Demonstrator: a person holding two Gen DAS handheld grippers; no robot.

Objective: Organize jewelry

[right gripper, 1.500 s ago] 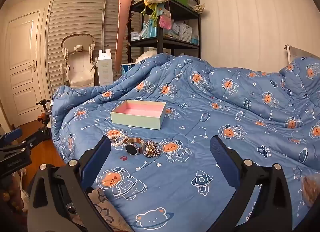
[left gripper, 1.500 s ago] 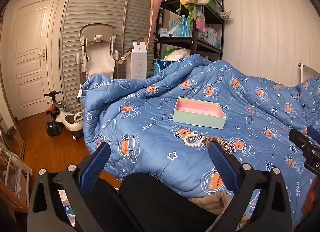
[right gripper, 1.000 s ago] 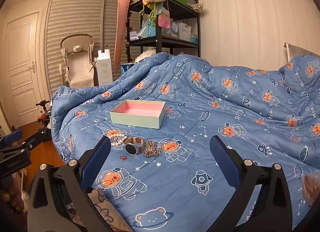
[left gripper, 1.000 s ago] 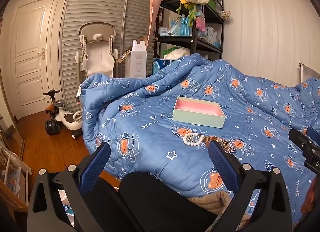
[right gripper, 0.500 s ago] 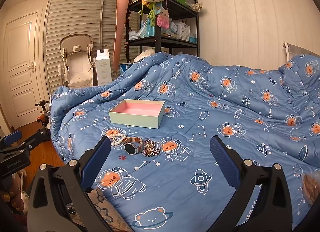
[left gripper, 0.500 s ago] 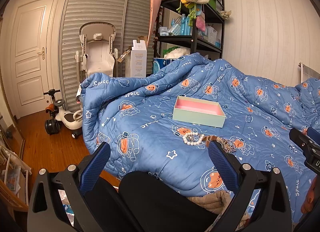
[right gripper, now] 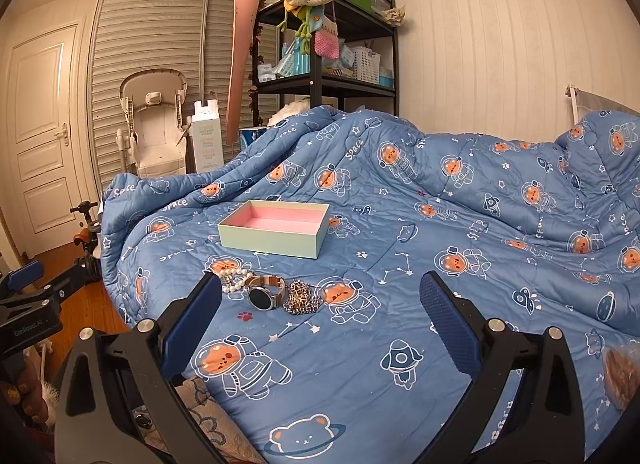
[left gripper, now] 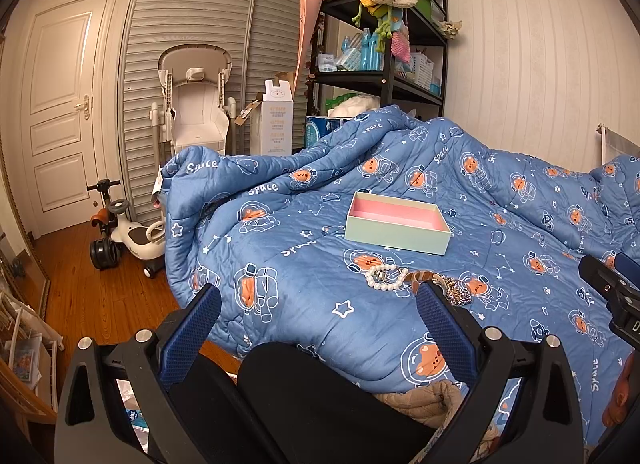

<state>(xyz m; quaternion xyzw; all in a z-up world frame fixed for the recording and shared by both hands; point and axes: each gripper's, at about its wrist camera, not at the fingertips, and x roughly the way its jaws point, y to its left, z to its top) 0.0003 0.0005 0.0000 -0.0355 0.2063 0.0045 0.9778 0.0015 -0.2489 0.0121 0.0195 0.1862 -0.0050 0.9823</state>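
An open pale green box with a pink inside (right gripper: 276, 229) sits on the blue space-print quilt (right gripper: 440, 264); it also shows in the left wrist view (left gripper: 396, 223). In front of it lie a pearl bracelet (right gripper: 235, 280), a wristwatch (right gripper: 263, 296) and a sparkly chain heap (right gripper: 301, 299). The left wrist view shows the pearls (left gripper: 384, 276) and part of the chain (left gripper: 456, 290). My left gripper (left gripper: 318, 316) is open and empty, short of the jewelry. My right gripper (right gripper: 320, 316) is open and empty, just short of the watch and chain.
A black shelf unit (right gripper: 332, 43) with hanging knitted bags stands behind the bed. A white high chair (left gripper: 196, 103), a tall carton (left gripper: 276, 123) and a ride-on toy (left gripper: 128, 232) stand on the wood floor to the left. A white door (left gripper: 60, 115) is far left.
Both grippers have drifted very slightly; the view of the bed is almost the same. Nothing was picked up or moved.
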